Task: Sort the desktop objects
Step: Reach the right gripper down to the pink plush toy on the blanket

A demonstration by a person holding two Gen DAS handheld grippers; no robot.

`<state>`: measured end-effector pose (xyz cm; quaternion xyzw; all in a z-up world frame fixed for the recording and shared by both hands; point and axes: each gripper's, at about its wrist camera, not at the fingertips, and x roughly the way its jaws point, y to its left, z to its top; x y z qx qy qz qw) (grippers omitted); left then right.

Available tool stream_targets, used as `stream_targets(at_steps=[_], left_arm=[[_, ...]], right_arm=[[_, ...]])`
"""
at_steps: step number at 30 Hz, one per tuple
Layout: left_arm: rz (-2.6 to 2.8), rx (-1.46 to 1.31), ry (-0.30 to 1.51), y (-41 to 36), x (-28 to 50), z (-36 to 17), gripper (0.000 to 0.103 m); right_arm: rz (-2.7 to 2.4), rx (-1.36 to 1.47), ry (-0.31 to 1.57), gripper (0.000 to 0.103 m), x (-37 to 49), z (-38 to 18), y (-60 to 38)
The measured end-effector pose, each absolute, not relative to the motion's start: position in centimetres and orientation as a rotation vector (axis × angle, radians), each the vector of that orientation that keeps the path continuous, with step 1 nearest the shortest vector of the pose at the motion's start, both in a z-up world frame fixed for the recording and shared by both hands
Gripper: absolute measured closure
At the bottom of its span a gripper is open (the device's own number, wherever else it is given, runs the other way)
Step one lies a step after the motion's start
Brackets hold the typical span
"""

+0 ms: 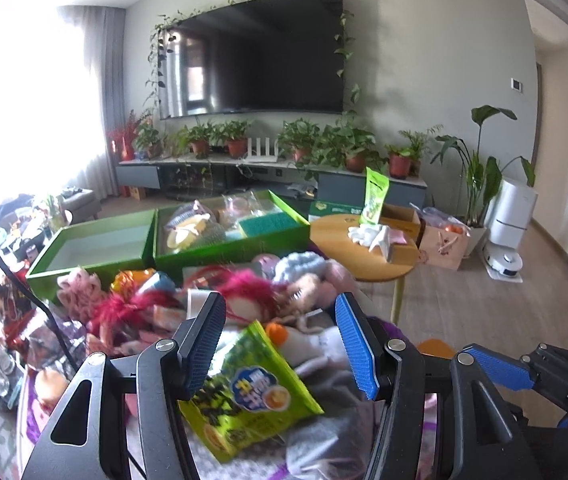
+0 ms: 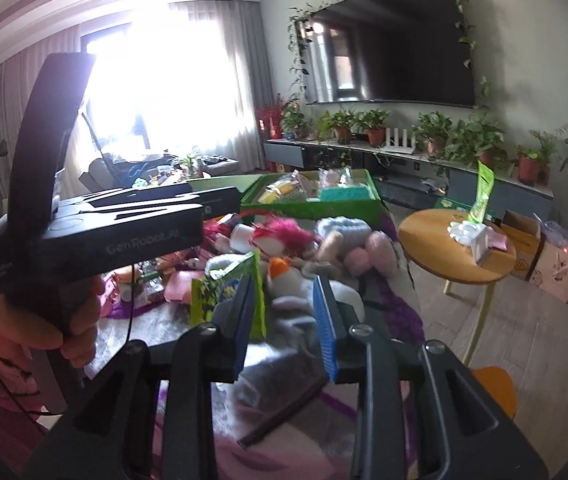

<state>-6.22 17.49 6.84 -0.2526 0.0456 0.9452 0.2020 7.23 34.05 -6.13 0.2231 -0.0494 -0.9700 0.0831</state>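
Left wrist view: the left gripper point(image 1: 280, 344), jaws spread, hovers over a green snack packet point(image 1: 244, 392) atop heaped toys; closing carelessly could snag neighbouring plush. Two green boxes point(image 1: 228, 248) wait beyond. Right wrist view: the right gripper point(image 2: 286, 320), jaws likewise apart, straddles a grey plush point(image 2: 292, 304) on the cluttered table, television point(image 2: 388, 40) behind.

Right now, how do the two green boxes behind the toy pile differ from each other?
The left green box shows only a bare pale floor, while the right green box holds several things, among them a teal sponge-like pad and some yellow items. The left green box reaches nearer to the left wrist camera; the right green box reaches farther back. Both are open, low-walled and bright green, and they stand side by side.
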Motion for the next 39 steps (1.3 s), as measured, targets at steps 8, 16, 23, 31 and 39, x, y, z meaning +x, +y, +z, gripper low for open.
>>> stream_targets(at_steps=[8,16,23,31,39], left_arm=[[2.573,-0.753,0.184,20.4,-5.2,4.4,0.045],[2.504,-0.812,0.255,23.7,-4.6,2.1,0.045],[2.448,-0.851,0.327,25.8,-4.3,0.2,0.045],[2.369,-0.864,0.341,26.8,-4.2,-0.4,0.045],[2.324,-0.905,0.361,27.4,-4.4,-1.2,0.045]], right_arm=[[-2.96,0.751,-0.286,0.073,8.7,-9.5,37.7],[-2.984,0.825,-0.364,0.071,8.7,-12.5,40.0],[-2.982,0.882,-0.433,0.07,7.8,-14.3,41.4],[-2.951,0.906,-0.493,0.07,6.8,-15.4,42.1],[-2.922,0.941,-0.534,0.07,5.5,-16.2,42.2]])
